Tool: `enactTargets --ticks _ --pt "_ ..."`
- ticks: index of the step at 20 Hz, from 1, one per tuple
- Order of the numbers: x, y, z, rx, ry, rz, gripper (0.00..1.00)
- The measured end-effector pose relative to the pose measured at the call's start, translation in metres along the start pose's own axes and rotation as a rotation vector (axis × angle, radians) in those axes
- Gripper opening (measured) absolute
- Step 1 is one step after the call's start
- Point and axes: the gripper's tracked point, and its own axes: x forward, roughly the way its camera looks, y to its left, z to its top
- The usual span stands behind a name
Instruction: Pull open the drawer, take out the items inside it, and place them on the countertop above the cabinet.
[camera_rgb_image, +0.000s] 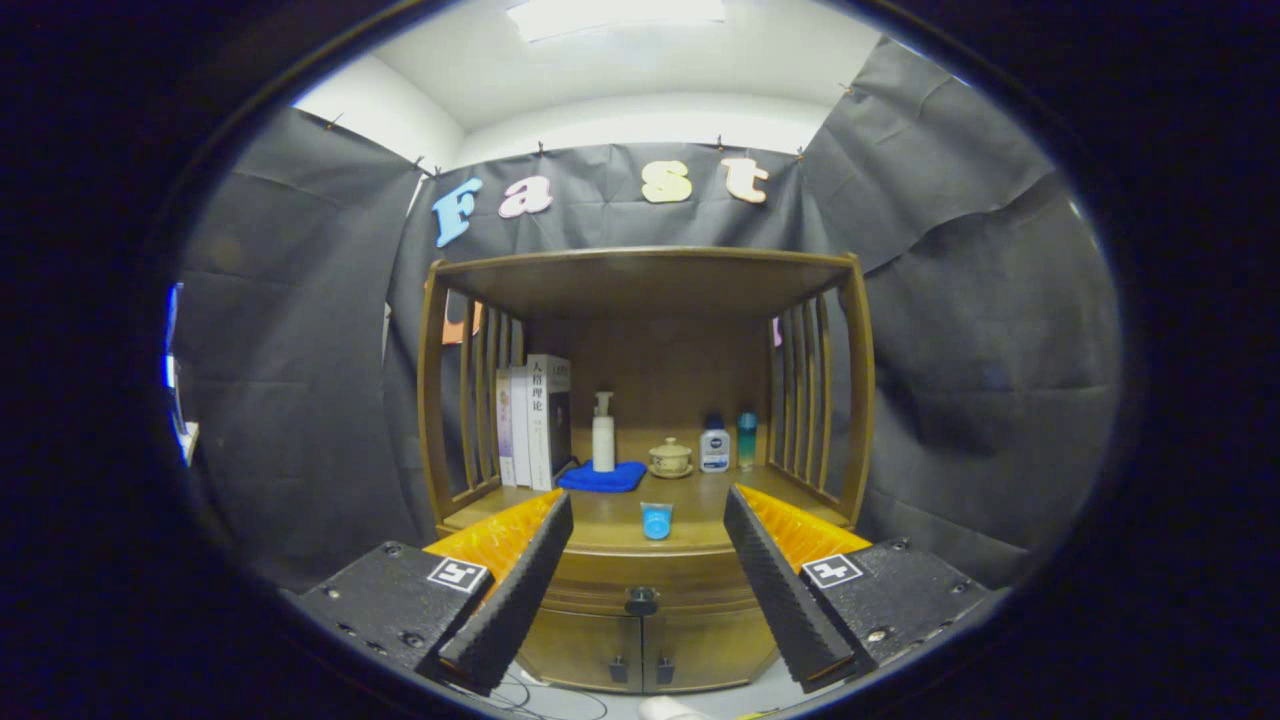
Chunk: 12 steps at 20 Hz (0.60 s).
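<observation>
Gaping wide, the tongs (640, 590) frame the closed drawer (640, 580), contents hidden, below the countertop (610, 520).

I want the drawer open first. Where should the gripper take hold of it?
Grip the dark round knob at the middle of the drawer front, coming straight from the front. It juts out, so the fingers of the open gripper could probably close on its sides and pull back.

The wooden cabinet (640, 590) is gleaming with a smooth varnish; a soft blue cloth (602, 477) is lying matt beside a glossy ceramic jar (670, 458).
</observation>
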Motion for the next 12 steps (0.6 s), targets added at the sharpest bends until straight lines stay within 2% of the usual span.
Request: enactTargets --ticks 12 --pt "-0.0076 0.0069 0.0049 -0.004 -0.010 0.026 0.99"
